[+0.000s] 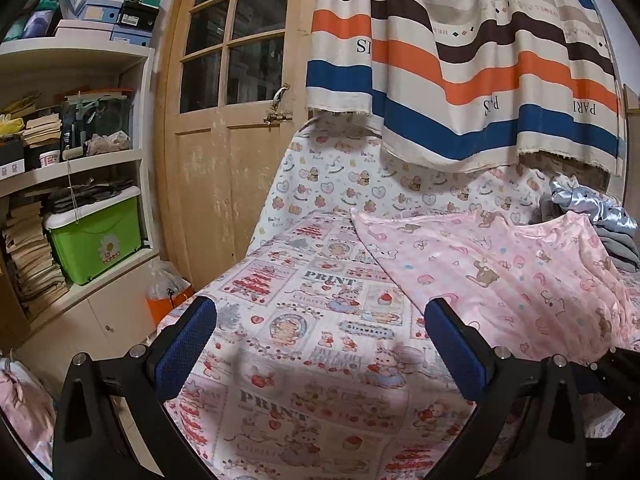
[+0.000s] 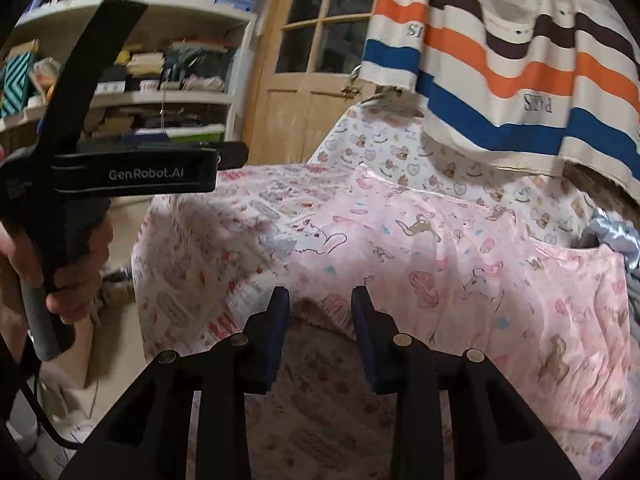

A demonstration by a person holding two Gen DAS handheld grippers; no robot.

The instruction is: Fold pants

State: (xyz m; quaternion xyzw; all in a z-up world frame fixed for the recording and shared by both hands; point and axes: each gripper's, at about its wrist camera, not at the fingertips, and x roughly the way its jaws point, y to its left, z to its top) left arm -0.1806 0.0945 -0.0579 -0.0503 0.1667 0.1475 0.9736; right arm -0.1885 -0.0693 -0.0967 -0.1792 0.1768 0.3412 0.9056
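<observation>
Pink satin pants (image 1: 500, 276) with a bear print lie spread on the bed, on its right half; in the right wrist view they (image 2: 460, 264) fill the middle and right. My left gripper (image 1: 320, 320) is wide open and empty above the patterned bedsheet (image 1: 312, 308), left of the pants' edge. My right gripper (image 2: 320, 300) is open with a narrower gap, its fingertips at the pants' near edge, holding nothing. The left gripper's body (image 2: 132, 172) shows in a hand at the left of the right wrist view.
A striped blanket (image 1: 460, 60) hangs over the headboard behind the bed. A pile of grey and silver clothes (image 1: 600, 216) lies at the bed's far right. Shelves with boxes and a green bin (image 1: 96, 236) stand left, beside a wooden door (image 1: 228, 120).
</observation>
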